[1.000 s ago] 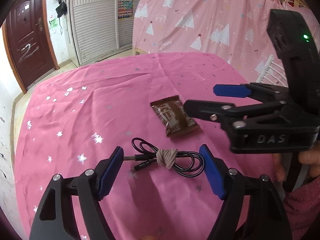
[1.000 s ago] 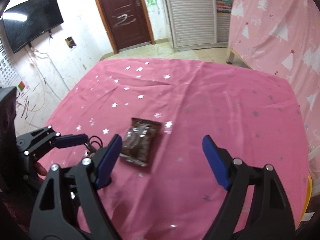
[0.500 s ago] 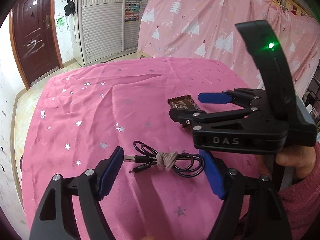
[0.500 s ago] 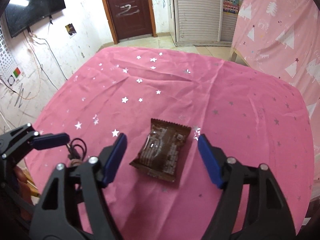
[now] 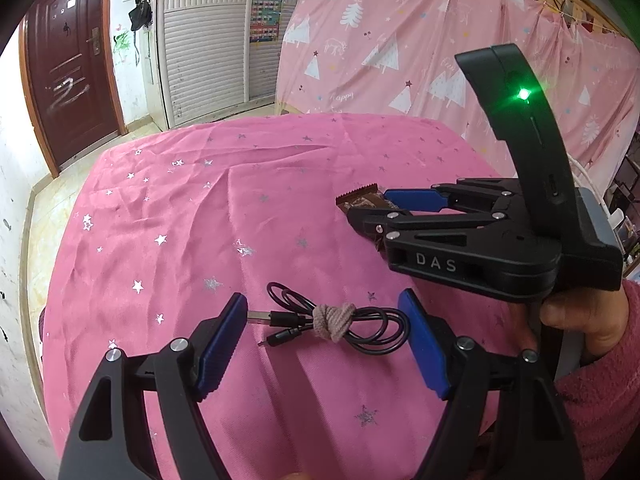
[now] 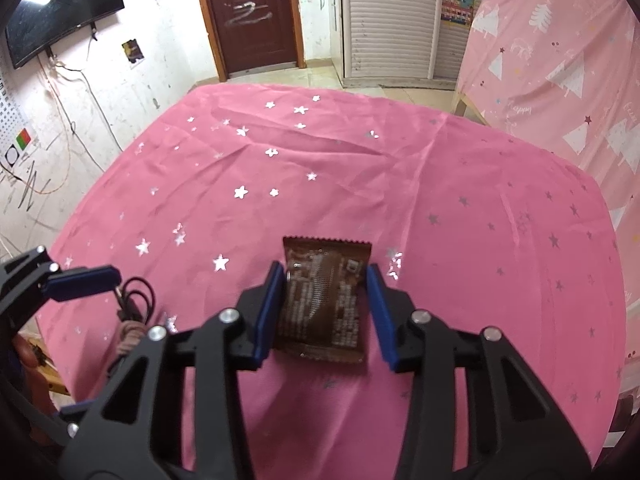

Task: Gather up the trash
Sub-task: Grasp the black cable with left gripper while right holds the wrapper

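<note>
We had the brown wrapper (image 6: 322,308) lying lengthwise straight between the pads of our right hand-held gripper (image 6: 322,312), whose jaws had just been closing onto its sides. Our left hand-held gripper (image 5: 324,344) stood open around the cable (image 5: 332,322).

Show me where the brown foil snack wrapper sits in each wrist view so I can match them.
Left wrist: brown foil snack wrapper, right of centre, mostly hidden behind the right gripper.
Right wrist: wrapper, lower centre, between the right gripper's blue pads, which have just been closing onto it.
Shared landmark: the coiled black USB cable on the pink star-print tablecloth.
</note>
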The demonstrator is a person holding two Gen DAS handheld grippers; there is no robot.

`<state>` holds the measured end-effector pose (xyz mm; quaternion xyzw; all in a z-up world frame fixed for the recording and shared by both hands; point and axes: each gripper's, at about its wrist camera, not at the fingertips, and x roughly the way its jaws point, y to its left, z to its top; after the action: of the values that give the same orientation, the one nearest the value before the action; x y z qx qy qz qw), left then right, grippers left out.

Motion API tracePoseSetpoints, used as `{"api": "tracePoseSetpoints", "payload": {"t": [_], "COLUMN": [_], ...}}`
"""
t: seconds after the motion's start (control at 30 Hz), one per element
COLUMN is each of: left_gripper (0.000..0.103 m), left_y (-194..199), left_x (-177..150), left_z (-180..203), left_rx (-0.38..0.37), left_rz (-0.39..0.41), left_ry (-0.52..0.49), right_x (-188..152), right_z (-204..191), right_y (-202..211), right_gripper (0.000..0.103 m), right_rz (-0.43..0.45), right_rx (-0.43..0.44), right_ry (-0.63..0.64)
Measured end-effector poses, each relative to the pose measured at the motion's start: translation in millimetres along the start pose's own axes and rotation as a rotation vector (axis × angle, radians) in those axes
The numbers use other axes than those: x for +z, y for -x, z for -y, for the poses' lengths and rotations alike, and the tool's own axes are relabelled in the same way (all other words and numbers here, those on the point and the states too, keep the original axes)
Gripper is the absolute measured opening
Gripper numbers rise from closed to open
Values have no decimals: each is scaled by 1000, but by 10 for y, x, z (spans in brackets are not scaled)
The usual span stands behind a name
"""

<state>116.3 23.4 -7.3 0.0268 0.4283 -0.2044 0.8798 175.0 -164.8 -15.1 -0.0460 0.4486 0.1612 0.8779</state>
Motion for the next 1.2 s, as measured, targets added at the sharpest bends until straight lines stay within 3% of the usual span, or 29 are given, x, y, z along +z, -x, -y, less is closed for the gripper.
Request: {"api": "tracePoseSetpoints", "payload": {"t": [0.5, 0.93, 1.07, 1.13, 1.2], "left_gripper": [71, 71, 71, 75, 91], "left_y": [7, -73, -49, -68, -97], "left_x": [104, 307, 411, 446, 439], "left_z": [174, 630, 583, 476, 396], "left_rx": [19, 24, 26, 20, 29], "left_rz": [6, 7, 1, -25, -47], "left_ry": [-33, -118, -92, -58, -27], "right_x": [2, -193, -275, -298, -323], "right_z": [291, 875, 1055, 1117, 1171], "right_y": [255, 554, 631, 651, 646], "right_gripper": [40, 40, 40, 40, 40], "right_rz": [83, 140, 151, 156, 159], "right_rx": [-13, -42, -48, -45, -40], "right_ry": [-66, -162, -189, -199, -211]}}
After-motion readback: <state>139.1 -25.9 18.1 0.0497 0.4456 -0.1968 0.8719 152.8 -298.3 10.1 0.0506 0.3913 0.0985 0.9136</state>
